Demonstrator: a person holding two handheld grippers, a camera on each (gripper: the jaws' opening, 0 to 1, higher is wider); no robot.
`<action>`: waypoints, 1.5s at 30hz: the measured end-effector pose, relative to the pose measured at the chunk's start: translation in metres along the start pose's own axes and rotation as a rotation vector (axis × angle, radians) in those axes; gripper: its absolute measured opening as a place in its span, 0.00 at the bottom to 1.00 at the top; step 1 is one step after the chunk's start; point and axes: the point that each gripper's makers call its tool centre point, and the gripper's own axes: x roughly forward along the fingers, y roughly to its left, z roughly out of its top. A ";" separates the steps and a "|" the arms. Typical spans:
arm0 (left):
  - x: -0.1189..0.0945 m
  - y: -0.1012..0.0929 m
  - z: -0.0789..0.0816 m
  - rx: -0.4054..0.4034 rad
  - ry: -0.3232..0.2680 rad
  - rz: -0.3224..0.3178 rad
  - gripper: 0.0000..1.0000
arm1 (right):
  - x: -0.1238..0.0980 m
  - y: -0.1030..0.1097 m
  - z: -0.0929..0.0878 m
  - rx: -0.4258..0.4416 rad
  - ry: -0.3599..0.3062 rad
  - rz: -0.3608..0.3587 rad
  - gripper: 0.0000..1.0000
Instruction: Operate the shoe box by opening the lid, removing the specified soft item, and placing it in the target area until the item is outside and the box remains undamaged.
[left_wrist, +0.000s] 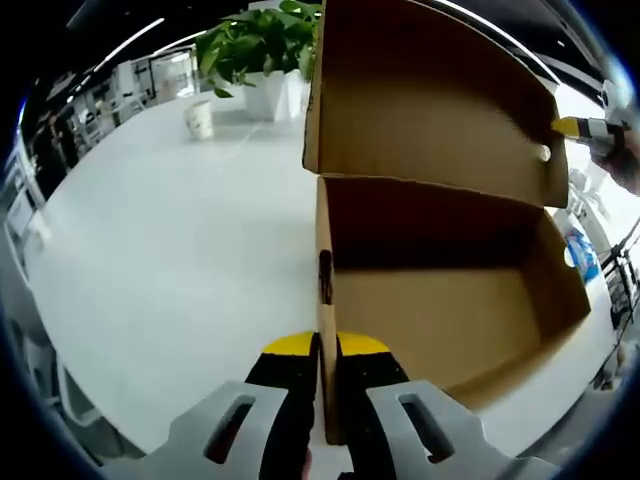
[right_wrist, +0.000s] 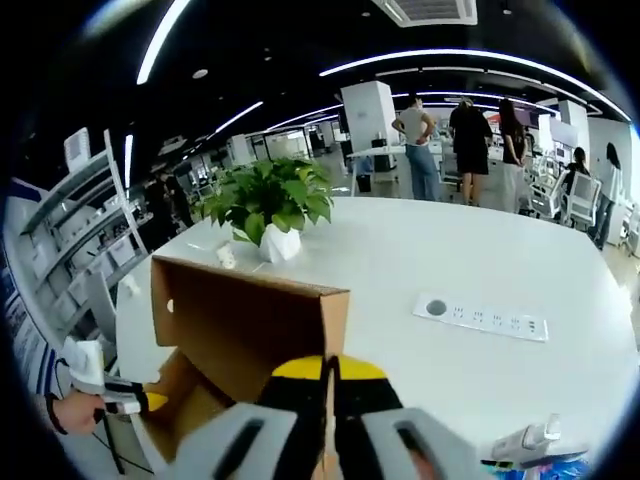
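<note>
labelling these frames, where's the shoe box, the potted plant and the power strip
shoe box (left_wrist: 450, 320): left gripper view, on its inner back wall
potted plant (right_wrist: 268, 200): right gripper view, on its leaves
power strip (right_wrist: 482, 318): right gripper view, on the middle of its top face

No text, label, brand, number or sign can be read in either view. The brown shoe box (left_wrist: 440, 300) has a small dark mark on its near edge, too blurred to make out.
</note>
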 end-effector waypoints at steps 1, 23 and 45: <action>-0.001 0.000 0.000 0.000 0.000 0.000 0.03 | -0.003 0.002 -0.001 0.000 0.000 0.001 0.00; -0.011 -0.006 -0.002 -0.007 -0.005 -0.006 0.04 | -0.044 0.029 -0.018 -0.088 -0.004 -0.017 0.00; -0.010 -0.005 -0.001 -0.028 -0.012 -0.014 0.04 | -0.055 0.029 -0.039 -0.128 -0.007 -0.050 0.00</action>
